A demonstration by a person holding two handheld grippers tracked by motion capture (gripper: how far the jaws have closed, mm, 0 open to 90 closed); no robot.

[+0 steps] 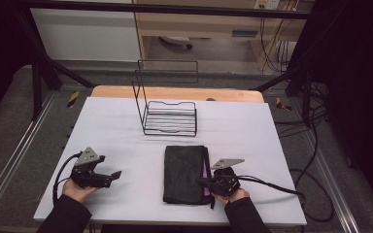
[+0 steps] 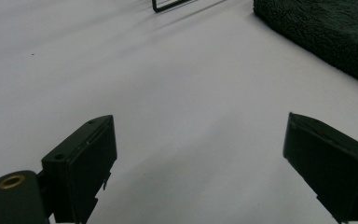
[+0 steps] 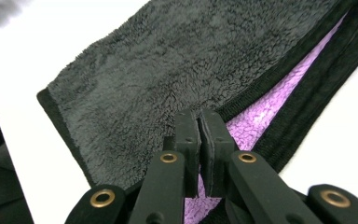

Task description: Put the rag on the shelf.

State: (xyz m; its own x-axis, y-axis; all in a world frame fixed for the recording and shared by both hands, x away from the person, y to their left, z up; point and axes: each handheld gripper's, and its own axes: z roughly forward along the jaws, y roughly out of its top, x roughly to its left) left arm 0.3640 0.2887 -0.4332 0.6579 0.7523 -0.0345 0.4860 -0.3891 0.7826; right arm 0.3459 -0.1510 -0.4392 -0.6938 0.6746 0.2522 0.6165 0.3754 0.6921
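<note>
**Soft folded towel, pinched at its near right edge**

You are working a folded black towel (image 1: 186,174) that lies flat on the white table (image 1: 111,131), at about 6 o'clock from the wire rack (image 1: 167,116) and near the table's front edge. It looks light, limp and fluffy, so judge that it will sag and unfold when lifted by one point; it should not slip much between the pads. Its layers part along the right side, where a purple lining (image 3: 265,109) shows. Best hold is that layered edge or a corner, taking all layers together.

Your right gripper (image 3: 199,140) is clenched, jaws pressed together at the towel's edge beside the purple strip; whether cloth is actually caught between them you cannot tell. Your left gripper (image 2: 200,158) is released, jaws wide apart over bare table, with the towel at its 2 o'clock, well apart.
</note>
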